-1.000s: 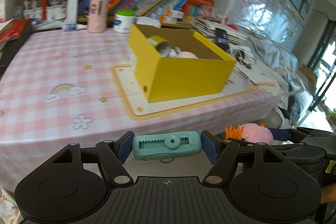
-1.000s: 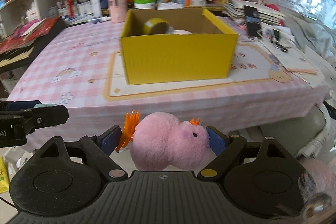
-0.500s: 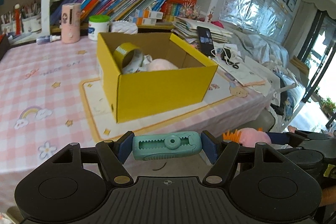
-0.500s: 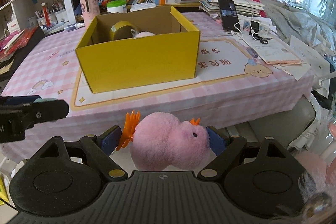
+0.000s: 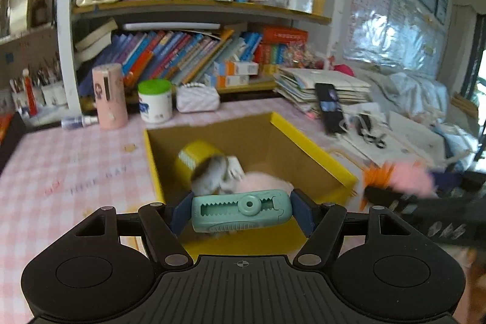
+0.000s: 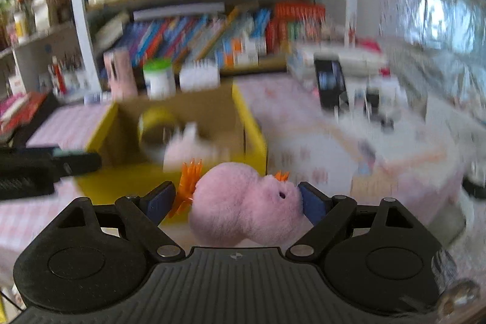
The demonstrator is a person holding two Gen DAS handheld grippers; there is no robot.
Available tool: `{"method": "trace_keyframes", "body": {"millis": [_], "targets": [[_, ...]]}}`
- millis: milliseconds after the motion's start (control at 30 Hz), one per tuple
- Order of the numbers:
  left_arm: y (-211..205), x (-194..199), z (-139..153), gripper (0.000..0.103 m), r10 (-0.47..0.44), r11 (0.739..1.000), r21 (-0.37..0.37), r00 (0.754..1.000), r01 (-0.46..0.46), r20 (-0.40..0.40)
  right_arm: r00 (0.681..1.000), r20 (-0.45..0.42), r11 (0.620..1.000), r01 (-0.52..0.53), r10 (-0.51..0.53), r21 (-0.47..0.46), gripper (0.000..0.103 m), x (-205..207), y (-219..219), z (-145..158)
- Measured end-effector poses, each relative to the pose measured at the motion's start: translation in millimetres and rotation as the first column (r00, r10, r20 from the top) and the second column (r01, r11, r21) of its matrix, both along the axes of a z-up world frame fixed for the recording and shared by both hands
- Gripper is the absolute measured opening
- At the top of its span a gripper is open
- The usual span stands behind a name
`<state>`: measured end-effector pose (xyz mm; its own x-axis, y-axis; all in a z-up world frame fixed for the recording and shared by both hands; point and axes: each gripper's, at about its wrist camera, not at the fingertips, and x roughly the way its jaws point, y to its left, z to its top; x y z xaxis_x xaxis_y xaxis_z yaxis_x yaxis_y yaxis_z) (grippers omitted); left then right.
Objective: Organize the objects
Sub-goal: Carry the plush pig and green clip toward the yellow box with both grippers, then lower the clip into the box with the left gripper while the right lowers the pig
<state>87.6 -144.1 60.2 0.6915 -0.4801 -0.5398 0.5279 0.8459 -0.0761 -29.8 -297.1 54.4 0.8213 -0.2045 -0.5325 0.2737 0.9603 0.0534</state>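
Observation:
My left gripper [image 5: 241, 211] is shut on a teal correction-tape dispenser [image 5: 241, 211] and holds it over the near edge of the open yellow box [image 5: 316, 154]. The box holds a yellow tape roll [image 5: 197, 160], a grey-and-white plush [image 5: 212, 176] and a pink plush [image 5: 264, 182]. My right gripper [image 6: 237, 199] is shut on a pink plush toy with orange tufts [image 6: 243, 202], near the box's right front corner [image 6: 255, 138]; it shows at the right of the left wrist view [image 5: 407, 176]. The right wrist view is motion-blurred.
The box stands on a pink checked tablecloth [image 5: 66, 169]. Behind it are a pink cylinder [image 5: 110, 96], a green-lidded white jar [image 5: 155, 100] and a white purse [image 5: 197, 100]. Bookshelves [image 5: 194, 50] fill the back. A phone [image 5: 329, 108], papers and cables lie to the right.
Both grippers have moved forward and up toward the box. The left one now hangs over the box's near edge, and the right one has come up beside its right corner. Both grips are unchanged.

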Motion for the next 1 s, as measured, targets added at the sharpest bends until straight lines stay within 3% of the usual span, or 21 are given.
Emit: {"method": "trace_keyframes", "body": {"millis": [167,500,867,1000], "targets": [[-29,38,-17,0.069,0.062,0.996,0.061,0.998,-0.06,-0.03,0.996,0.057,0.998,-0.067,0.067,-0.009,0.086,47,-30,22],[-56,78,-57,0.069,0.173,0.974,0.167,0.976,-0.151,-0.129,0.975,-0.041,0.968,-0.212,0.219,0.137,0.086,143,-55,8],[-72,78,-64,0.072,0.208,0.948,0.259,0.976,-0.184,-0.069,0.906,-0.138,0.914,-0.385,0.4,0.126,0.086,202,-36,-17],[-72,71,-59,0.082,0.215,0.945,0.261,0.976,-0.198,-0.038,0.883,-0.173,0.898,-0.418,0.437,0.136,0.086,217,-32,-26]]}}
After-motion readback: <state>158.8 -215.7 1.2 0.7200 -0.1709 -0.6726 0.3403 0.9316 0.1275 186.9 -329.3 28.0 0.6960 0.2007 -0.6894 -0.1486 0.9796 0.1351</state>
